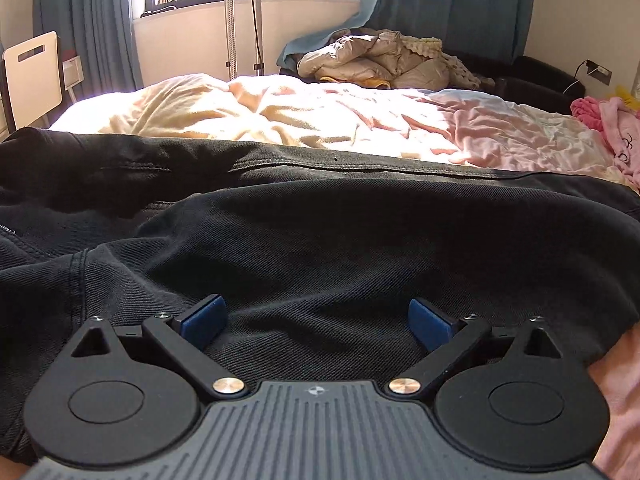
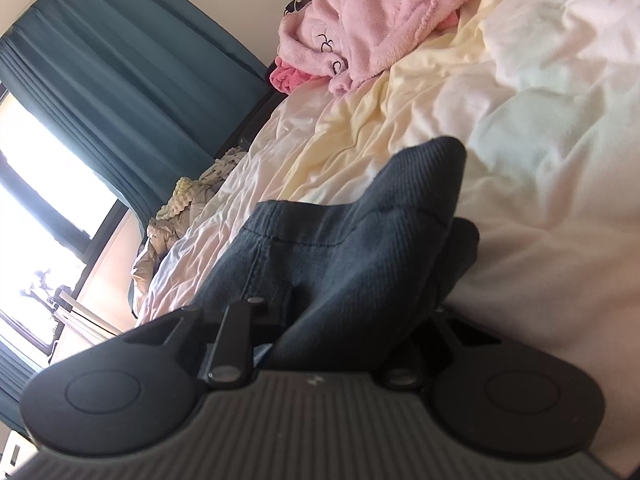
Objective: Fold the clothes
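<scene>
I hold 2 claws over a bed, and the thing I work on is a black denim garment (image 1: 320, 232) that lies across the near side of the pale bedsheet (image 1: 280, 112). My left claw (image 1: 316, 320) is spread wide; its 2 blue pads (image 1: 204, 316) stand apart, low over the cloth, and I cannot tell whether they touch it, and nothing is between them. My right claw (image 2: 352, 320) is pressed together on a bunch of the same dark cloth (image 2: 360, 232), which rises up from between the fingers and stands in a peak above the sheet (image 2: 520, 160). The pads themselves are hidden by the fabric, so I judge the pinch from how the cloth comes out of the claw.

How far is the task? I think it is early or in the middle. In the left view the garment shows a long seam and 1 layer that lies over another, so maybe 1 fold is already there, but it is still wrinkled and not a tidy packet. The lifted part in my right claw is not yet laid down.

More clothes wait: a pink fleece garment (image 2: 360, 32) lies crumpled on the far right of the bed, not folded. A beige padded jacket (image 1: 372, 60) is heaped beyond the far edge of the bed.

About containers, I see no basket, box or drawer in these 2 views.
</scene>
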`<state>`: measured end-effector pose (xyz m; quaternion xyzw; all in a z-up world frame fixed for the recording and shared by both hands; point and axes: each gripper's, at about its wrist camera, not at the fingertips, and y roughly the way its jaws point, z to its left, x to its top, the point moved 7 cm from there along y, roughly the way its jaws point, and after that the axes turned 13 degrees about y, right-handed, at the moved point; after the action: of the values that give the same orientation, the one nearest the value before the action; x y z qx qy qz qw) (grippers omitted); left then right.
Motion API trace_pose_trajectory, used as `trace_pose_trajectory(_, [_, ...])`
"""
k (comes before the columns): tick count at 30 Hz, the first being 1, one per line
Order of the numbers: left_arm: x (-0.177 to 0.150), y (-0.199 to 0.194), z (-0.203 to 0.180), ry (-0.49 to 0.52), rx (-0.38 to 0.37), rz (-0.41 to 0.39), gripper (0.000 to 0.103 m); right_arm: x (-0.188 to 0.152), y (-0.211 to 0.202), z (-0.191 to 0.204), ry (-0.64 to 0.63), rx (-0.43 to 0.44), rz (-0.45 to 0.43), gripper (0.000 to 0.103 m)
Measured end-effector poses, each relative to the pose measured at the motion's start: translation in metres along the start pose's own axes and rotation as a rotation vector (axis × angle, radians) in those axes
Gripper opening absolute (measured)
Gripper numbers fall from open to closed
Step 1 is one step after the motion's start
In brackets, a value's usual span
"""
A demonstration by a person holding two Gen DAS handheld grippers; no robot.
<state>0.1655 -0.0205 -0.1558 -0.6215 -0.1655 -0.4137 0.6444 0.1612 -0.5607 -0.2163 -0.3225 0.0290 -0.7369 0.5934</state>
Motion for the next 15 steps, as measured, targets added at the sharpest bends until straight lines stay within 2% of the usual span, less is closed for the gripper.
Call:
trace_pose_trajectory(4, [0.003, -0.006, 0.003, -0.017, -0.014, -0.010, 0.100, -0.001, -0.005, 0.032, -0.213, -0.058, -0.057, 0.021])
trace_pose_trajectory(8, [0.011, -0.019, 0.013, -0.056, -0.032, -0.023, 0.100, 0.000, -0.020, 0.079, -0.366, -0.061, -0.109, 0.015])
trace_pose_trajectory(12, [0.023, -0.045, 0.030, -0.066, -0.014, -0.081, 0.100, -0.014, -0.047, 0.156, -0.559, 0.018, -0.167, 0.013])
trace_pose_trajectory(15, [0.032, -0.069, 0.050, -0.066, 0.028, -0.146, 0.100, -0.036, -0.072, 0.211, -0.622, 0.105, -0.178, 0.012])
